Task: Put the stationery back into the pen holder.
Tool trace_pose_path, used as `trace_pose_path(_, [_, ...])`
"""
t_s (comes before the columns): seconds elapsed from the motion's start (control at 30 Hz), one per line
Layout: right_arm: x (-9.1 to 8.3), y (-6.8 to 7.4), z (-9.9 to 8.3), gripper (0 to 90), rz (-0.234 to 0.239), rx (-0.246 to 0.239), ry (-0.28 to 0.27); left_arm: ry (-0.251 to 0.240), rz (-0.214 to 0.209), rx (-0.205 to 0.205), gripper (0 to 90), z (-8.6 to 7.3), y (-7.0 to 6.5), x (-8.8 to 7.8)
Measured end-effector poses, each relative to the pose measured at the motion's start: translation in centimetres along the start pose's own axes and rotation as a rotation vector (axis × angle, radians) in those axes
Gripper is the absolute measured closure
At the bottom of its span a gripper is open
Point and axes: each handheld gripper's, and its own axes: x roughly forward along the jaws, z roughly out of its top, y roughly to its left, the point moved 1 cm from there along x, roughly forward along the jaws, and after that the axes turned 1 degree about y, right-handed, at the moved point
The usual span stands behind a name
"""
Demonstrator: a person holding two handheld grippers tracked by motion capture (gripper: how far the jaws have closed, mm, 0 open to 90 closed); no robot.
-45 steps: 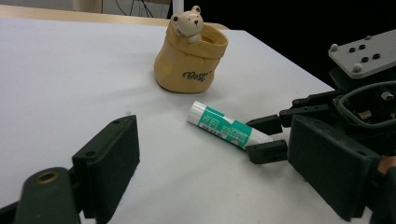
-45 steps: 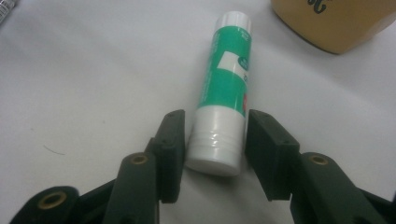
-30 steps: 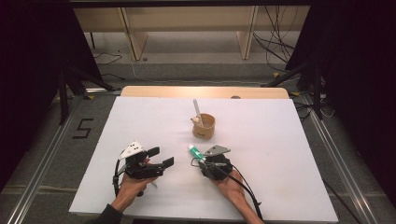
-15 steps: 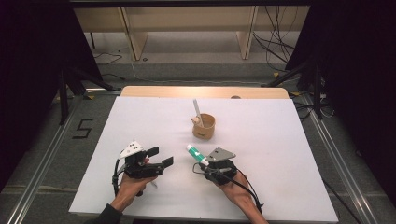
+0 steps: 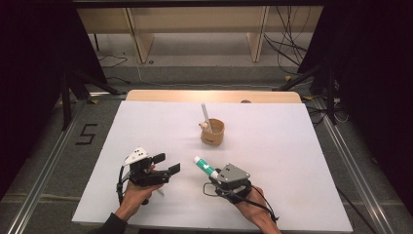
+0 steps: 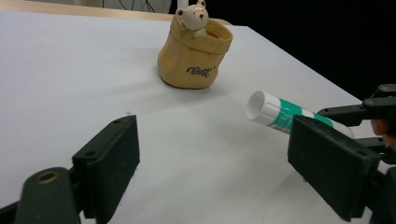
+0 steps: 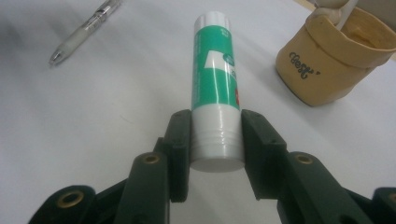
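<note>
Right hand-held gripper [image 5: 213, 171], jaws clamped on the base of the green-and-white glue stick [image 5: 204, 166], has lifted it off the table [image 5: 292, 146] and drifted right since a second ago. Left hand-held gripper [image 5: 165, 164] idles, jaws apart and empty. Likely next: drop it into the bear pen holder [image 5: 213, 132], farther up the table.

The glue stick [image 6: 285, 113] has its rear end hidden behind the left gripper's jaw in the left gripper view — the pen [image 7: 84, 30] and cup [image 7: 334, 56] are cut off by the right gripper view's top edge.

Black hand-held gripper [image 5: 217, 174] w/ grey triangular plate, brass rivets, black cable
</note>
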Motion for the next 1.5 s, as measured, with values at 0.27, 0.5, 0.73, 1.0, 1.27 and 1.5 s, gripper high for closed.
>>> trace_pose_path(0.27, [-0.7,0.5,-0.4,65.7,-0.017,-0.069,-0.014,0.005,-0.010,0.009,16.2,0.1,-0.2,0.0])
trace_pose_path(0.5, [-1.1,1.1,-0.7,65.7,-0.028,-0.123,-0.023,0.019,-0.036,0.045,16.1,0.4,-0.6,-0.1])
trace_pose_path(0.73, [-1.4,2.0,-0.9,65.7,-0.051,-0.205,-0.033,0.061,-0.082,0.079,16.1,0.9,-1.0,-0.3])
trace_pose_path(1.0, [-1.8,3.1,-1.2,65.6,-0.078,-0.293,-0.044,0.127,-0.121,0.123,16.0,1.3,-1.6,-0.1])
trace_pose_path(1.27, [-2.2,4.0,-1.4,65.6,-0.101,-0.385,-0.077,0.174,-0.148,0.166,16.1,2.0,-2.2,-0.1])
trace_pose_path(1.5, [-2.4,5.0,-1.8,65.6,-0.126,-0.519,-0.108,0.238,-0.195,0.217,16.0,3.1,-2.9,-0.1])
